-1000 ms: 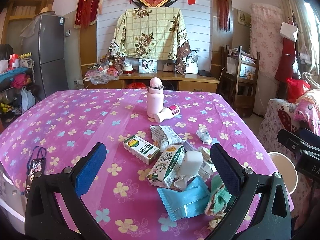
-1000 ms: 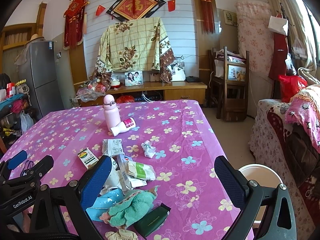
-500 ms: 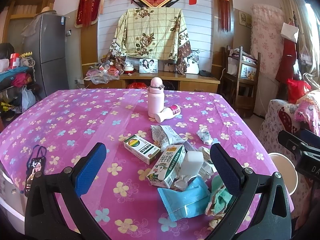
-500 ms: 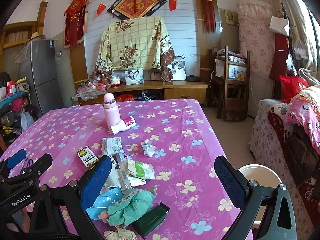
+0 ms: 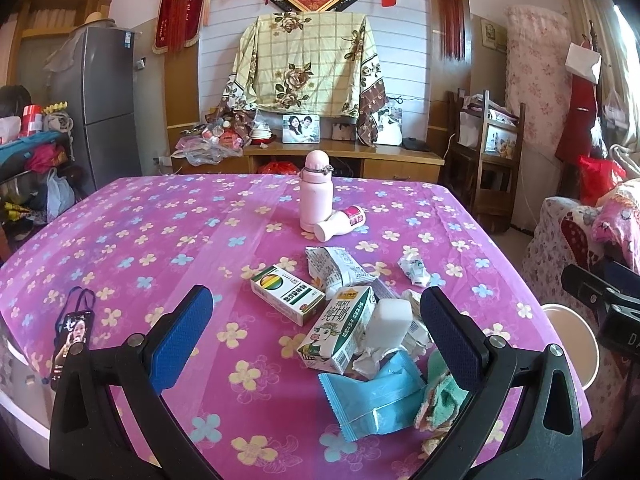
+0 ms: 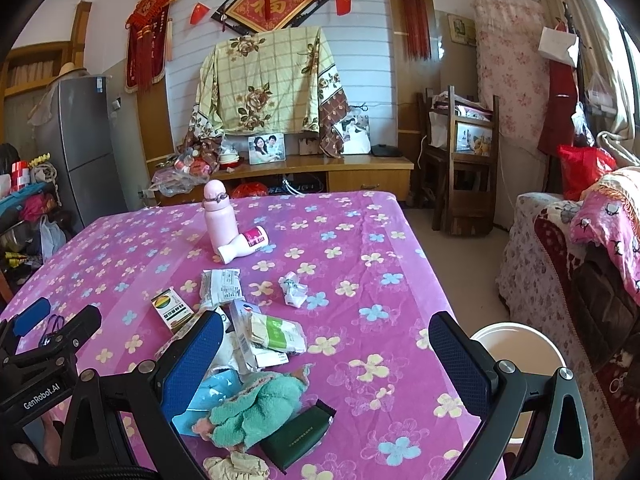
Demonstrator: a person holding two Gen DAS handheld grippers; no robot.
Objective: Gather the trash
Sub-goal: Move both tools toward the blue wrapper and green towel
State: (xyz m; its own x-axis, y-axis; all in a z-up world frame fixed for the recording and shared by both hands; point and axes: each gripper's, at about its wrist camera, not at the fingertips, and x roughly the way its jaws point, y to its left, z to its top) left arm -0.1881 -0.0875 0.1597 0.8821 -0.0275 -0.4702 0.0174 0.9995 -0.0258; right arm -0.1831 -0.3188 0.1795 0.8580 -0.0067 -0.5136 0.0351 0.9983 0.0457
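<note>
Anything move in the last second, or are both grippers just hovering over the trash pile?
Almost nothing changed. The left gripper and right gripper stay open and empty, with only a slight camera drift. The milk carton, blue wrapper, pink bottle and white bin lie as before.

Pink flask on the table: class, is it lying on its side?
No. The pink flask stands upright on the tablecloth, while the small white bottle beside it lies on its side.

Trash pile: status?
Left gripper and right gripper open, empty. Trash pile untouched on table. Bin beside table, nothing blocking.
</note>
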